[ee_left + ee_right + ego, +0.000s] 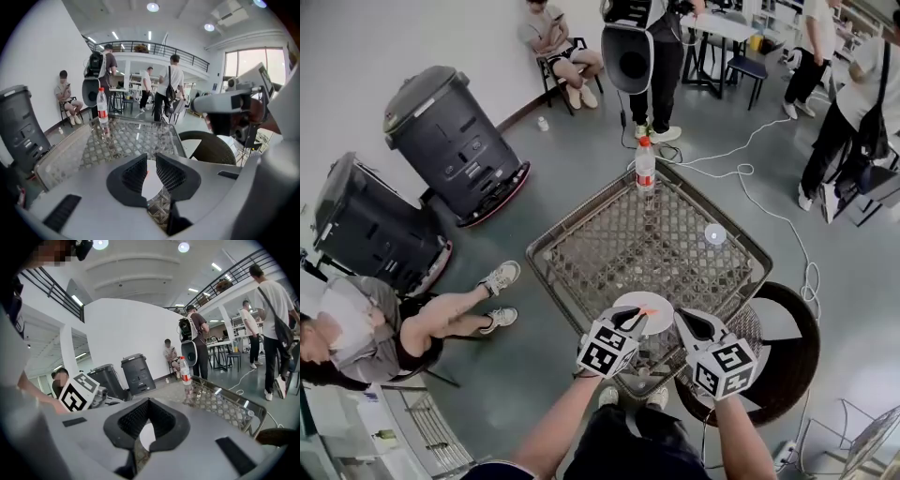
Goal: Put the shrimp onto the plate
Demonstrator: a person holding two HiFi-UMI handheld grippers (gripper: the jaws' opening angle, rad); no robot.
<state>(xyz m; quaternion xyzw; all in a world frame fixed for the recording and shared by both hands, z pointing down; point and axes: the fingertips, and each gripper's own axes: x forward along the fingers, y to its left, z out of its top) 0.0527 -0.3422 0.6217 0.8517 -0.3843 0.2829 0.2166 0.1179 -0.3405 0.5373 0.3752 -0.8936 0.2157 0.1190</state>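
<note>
1 shrimp (649, 310) on 1 plate (651, 299); 1 bottle (645, 167); L gripper (635, 319), R gripper (682, 318)

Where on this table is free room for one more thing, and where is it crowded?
Free: the middle of the table, between the bottle at the far edge and the plate at the near edge, and the left side. A white disc lies right. Crowded: the near edge, with shrimp, left gripper and right gripper.

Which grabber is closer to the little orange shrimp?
Left. The left gripper is over the round white plate, just left of the orange shrimp; the right gripper is at the plate's right edge.
</note>
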